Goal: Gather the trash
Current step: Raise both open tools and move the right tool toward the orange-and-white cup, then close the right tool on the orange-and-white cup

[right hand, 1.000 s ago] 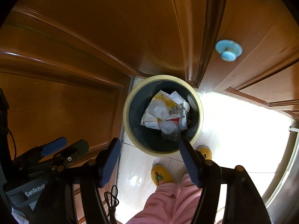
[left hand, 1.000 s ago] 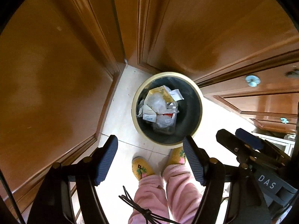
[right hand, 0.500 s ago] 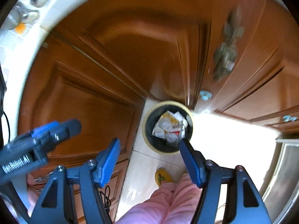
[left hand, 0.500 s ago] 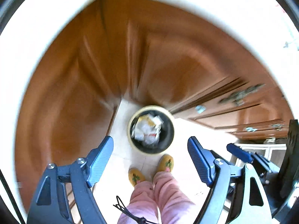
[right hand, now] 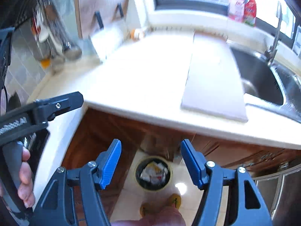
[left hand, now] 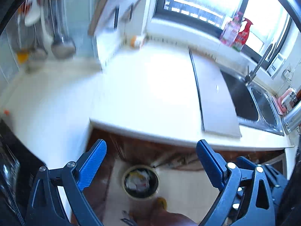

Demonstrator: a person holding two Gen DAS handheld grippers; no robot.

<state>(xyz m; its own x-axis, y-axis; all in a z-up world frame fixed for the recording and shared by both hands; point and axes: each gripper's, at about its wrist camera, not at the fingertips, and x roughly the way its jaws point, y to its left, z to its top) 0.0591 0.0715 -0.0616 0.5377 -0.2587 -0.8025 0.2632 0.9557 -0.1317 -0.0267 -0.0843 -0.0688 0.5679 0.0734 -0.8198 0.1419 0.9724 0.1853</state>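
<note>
A round dark trash bin (left hand: pixel 140 181) with a cream rim stands on the tiled floor far below, holding crumpled paper and wrappers (right hand: pixel 153 172). High above it, at counter height, my left gripper (left hand: pixel 151 154) has its blue jaws opening wide with nothing between them. My right gripper (right hand: pixel 150 155) hangs open and empty too, and the bin (right hand: pixel 153 173) shows between its fingers. The left tool's body (right hand: pixel 37 111), held by a hand (right hand: pixel 24 180), appears at the left of the right wrist view.
A white countertop (left hand: pixel 143 94) carries a pale cutting board (right hand: pixel 212 82) beside a steel sink (right hand: pixel 263 82) with a faucet (left hand: pixel 259 66). Bottles (left hand: pixel 235 32) stand on the window sill. Utensils (left hand: pixel 60 30) hang at the left. Brown cabinet doors (right hand: pixel 105 131) flank the bin; slippers (right hand: pixel 174 200) below.
Both grippers have risen from just above the bin to above the countertop, so the bin looks small and the counter, sink and window came into view. The left jaws spread wider.
</note>
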